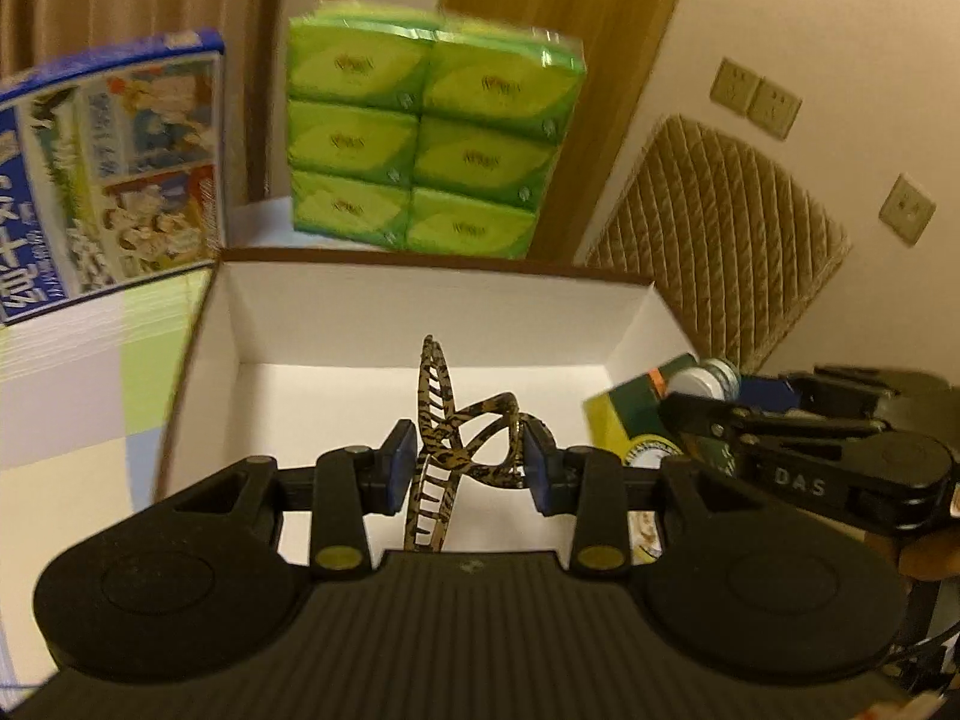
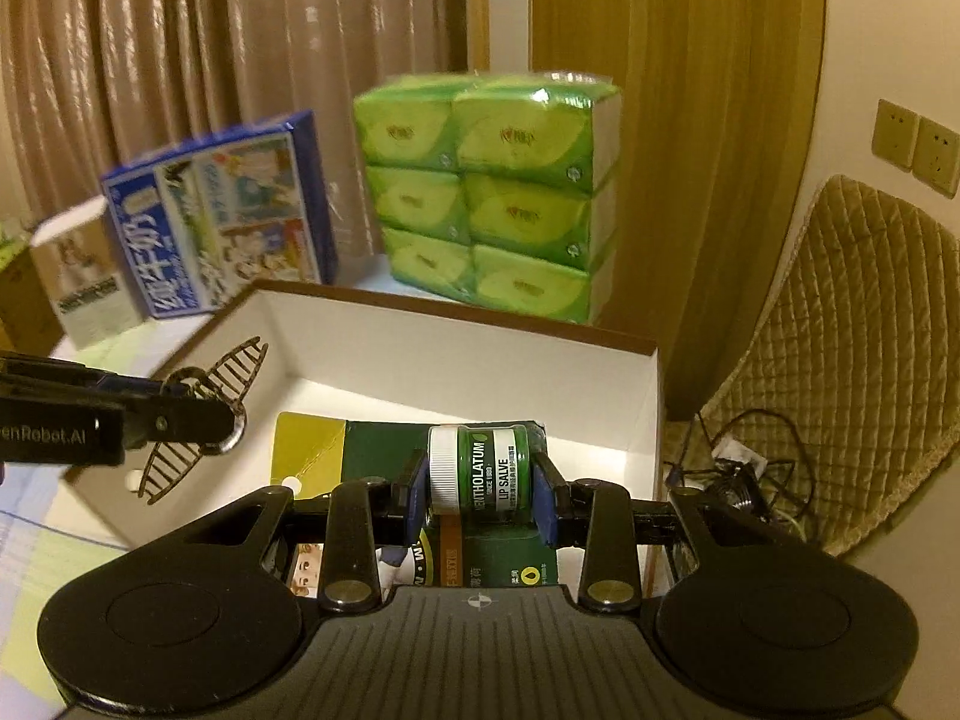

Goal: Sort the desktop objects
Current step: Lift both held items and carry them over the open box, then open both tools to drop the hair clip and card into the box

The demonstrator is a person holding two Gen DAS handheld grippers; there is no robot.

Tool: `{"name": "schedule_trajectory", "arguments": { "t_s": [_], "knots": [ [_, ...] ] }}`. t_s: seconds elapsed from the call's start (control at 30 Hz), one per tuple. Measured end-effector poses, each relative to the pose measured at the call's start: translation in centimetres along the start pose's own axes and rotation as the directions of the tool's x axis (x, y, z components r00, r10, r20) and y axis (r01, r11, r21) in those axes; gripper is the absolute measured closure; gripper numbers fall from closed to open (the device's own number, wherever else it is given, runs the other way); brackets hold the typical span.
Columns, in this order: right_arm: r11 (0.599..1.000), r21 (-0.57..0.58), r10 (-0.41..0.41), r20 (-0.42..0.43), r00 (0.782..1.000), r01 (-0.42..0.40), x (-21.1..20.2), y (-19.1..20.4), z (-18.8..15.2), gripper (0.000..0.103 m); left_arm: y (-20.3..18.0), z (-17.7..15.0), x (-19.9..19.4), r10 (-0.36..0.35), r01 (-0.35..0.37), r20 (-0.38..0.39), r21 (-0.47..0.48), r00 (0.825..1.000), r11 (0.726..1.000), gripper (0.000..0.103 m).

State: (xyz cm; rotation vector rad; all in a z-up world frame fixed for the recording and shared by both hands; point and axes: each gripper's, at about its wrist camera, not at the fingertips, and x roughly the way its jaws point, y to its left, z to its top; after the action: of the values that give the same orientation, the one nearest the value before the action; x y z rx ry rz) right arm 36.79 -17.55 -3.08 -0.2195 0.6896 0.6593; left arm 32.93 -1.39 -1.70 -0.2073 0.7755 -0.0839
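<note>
A tortoiseshell hair clip (image 1: pixel 462 438), pinched between the pads of the left claw (image 1: pixel 471 465), hangs over the open white box (image 1: pixel 420 300), presumably so it can be dropped in. Beside it, the right claw (image 2: pixel 480 480) is clamped on a jar of lip salve (image 2: pixel 480 468) on its green backing card (image 2: pixel 384 450), also above the box. Behind the box stand a stack of green tissue packs (image 2: pixel 492 192) and a blue carton (image 2: pixel 228 204).

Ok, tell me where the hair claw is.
The hair claw is clamped in the left gripper, held over the white box.
</note>
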Motion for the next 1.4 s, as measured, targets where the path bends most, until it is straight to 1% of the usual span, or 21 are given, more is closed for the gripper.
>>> {"name": "schedule_trajectory", "arguments": {
  "t_s": [0.13,0.23,0.3,0.4,0.67,0.77,0.8,0.83,1.0,1.17,1.2,1.23,1.27,1.3,1.33,1.37,1.4],
  "knots": [
    [1.000,-0.020,-0.006,-0.084,0.996,0.004,3.5,0.0,-0.1,0.071,0.1,-0.5,3.3,0.011,-0.011,-0.081,0.002,0.997,1.000,0.071],
    [0.998,-0.064,-0.013,-0.146,0.989,0.004,5.4,0.8,-0.3,0.071,0.5,-1.1,5.4,0.037,-0.037,-0.138,0.004,0.990,0.999,0.071],
    [0.996,-0.093,-0.006,-0.185,0.983,-0.011,6.4,1.2,-0.6,0.071,0.9,-1.3,6.4,0.043,-0.046,-0.173,-0.015,0.984,0.999,0.071],
    [0.992,-0.122,-0.001,-0.230,0.973,-0.028,7.4,1.6,-0.8,0.071,1.4,-1.7,7.5,0.042,-0.053,-0.219,-0.045,0.975,0.998,0.071],
    [0.987,-0.154,-0.016,-0.328,0.944,-0.037,9.9,1.2,-0.9,0.071,1.7,-1.9,9.4,0.040,-0.067,-0.311,-0.076,0.950,0.995,0.071],
    [0.986,-0.161,-0.010,-0.350,0.937,-0.050,10.2,1.2,-1.0,0.071,1.7,-1.9,9.6,0.037,-0.068,-0.321,-0.084,0.946,0.994,0.073],
    [0.985,-0.162,-0.008,-0.357,0.934,-0.054,10.3,1.1,-1.0,0.071,1.7,-1.9,9.6,0.026,-0.057,-0.325,-0.084,0.946,0.995,0.071],
    [0.984,-0.166,-0.005,-0.365,0.931,-0.060,10.3,1.1,-1.0,0.071,1.6,-1.8,9.6,0.020,-0.050,-0.333,-0.083,0.943,0.995,0.071],
    [0.981,-0.181,-0.005,-0.386,0.922,-0.071,10.7,1.3,-1.0,0.071,1.2,-1.5,9.3,0.048,-0.068,-0.329,-0.048,0.943,0.997,0.072],
    [0.973,-0.219,-0.027,-0.402,0.915,-0.067,10.8,1.7,-1.2,0.071,0.9,-1.4,9.0,0.083,-0.090,-0.319,-0.009,0.944,0.996,0.070],
    [0.971,-0.229,-0.031,-0.403,0.915,-0.069,10.8,1.7,-1.2,0.067,0.9,-1.3,8.8,0.088,-0.093,-0.315,-0.002,0.945,0.996,0.069],
    [0.969,-0.237,-0.030,-0.406,0.913,-0.073,10.7,1.8,-1.2,0.052,0.8,-1.3,8.6,0.094,-0.098,-0.312,0.004,0.946,0.995,0.068],
    [0.966,-0.244,-0.027,-0.403,0.915,-0.079,10.6,1.9,-1.2,0.040,0.8,-1.3,8.4,0.100,-0.102,-0.308,0.009,0.946,0.995,0.066],
    [0.964,-0.251,-0.024,-0.393,0.919,-0.082,10.4,2.0,-1.2,0.023,0.8,-1.2,8.3,0.103,-0.104,-0.305,0.014,0.947,0.994,0.062],
    [0.961,-0.264,-0.021,-0.373,0.927,-0.085,10.0,2.1,-1.2,0.020,0.7,-1.2,8.1,0.108,-0.108,-0.303,0.018,0.947,0.994,0.060],
    [0.957,-0.275,-0.015,-0.362,0.932,-0.091,9.7,2.2,-1.2,0.020,0.7,-1.2,8.0,0.115,-0.114,-0.302,0.022,0.946,0.993,0.055],
    [0.954,-0.283,-0.011,-0.359,0.933,-0.098,9.4,2.3,-1.2,0.020,0.6,-1.1,7.8,0.122,-0.119,-0.296,0.028,0.947,0.993,0.051]
  ]
}}
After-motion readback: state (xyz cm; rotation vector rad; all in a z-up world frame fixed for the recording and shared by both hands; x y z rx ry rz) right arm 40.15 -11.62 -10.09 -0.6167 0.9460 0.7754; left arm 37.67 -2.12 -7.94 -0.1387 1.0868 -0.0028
